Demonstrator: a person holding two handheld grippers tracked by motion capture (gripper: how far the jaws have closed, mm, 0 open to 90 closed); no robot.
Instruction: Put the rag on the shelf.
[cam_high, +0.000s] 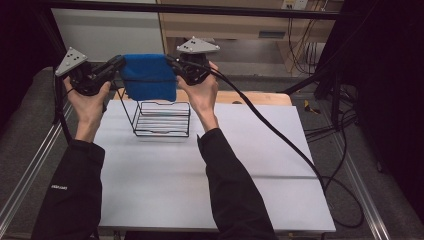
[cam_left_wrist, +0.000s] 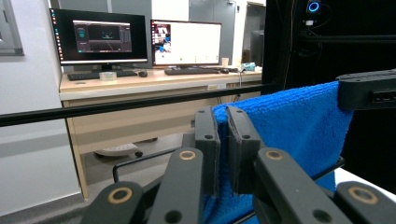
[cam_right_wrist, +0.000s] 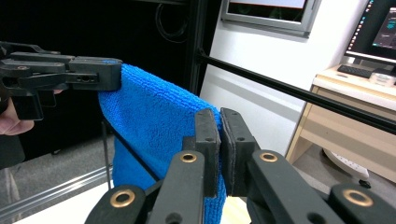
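The blue cloth (cam_high: 149, 76) hangs in the air above the far half of the white table (cam_high: 200, 170), stretched between the two grippers and drooping just over a black wire rack (cam_high: 161, 119) that stands on the table; from the high view its lower edge overlaps the top of the rack, though whether they touch cannot be told. In this view the left gripper (cam_high: 119, 64) pinches the cloth's upper left corner and the right gripper (cam_high: 173, 62) its upper right corner, each carried by a hand in a black sleeve, and a black cable (cam_high: 280, 135) trails from the right gripper across the table to the floor. In the left gripper view the left gripper (cam_left_wrist: 223, 140) has its two black jaws pressed together on the near edge of the cloth (cam_left_wrist: 294, 126), which spreads away to the right gripper (cam_left_wrist: 369, 91) clamped on the far corner; behind it a black bar (cam_left_wrist: 116, 107) crosses in front of a wooden desk (cam_left_wrist: 140, 84) with two monitors (cam_left_wrist: 186, 43). In the right gripper view the right gripper (cam_right_wrist: 219, 140) is likewise clenched on the cloth (cam_right_wrist: 149, 126), whose fold is caught between the jaws, while the left gripper (cam_right_wrist: 109, 73) grips the opposite corner and a thin rack wire (cam_right_wrist: 103, 149) shows beneath.
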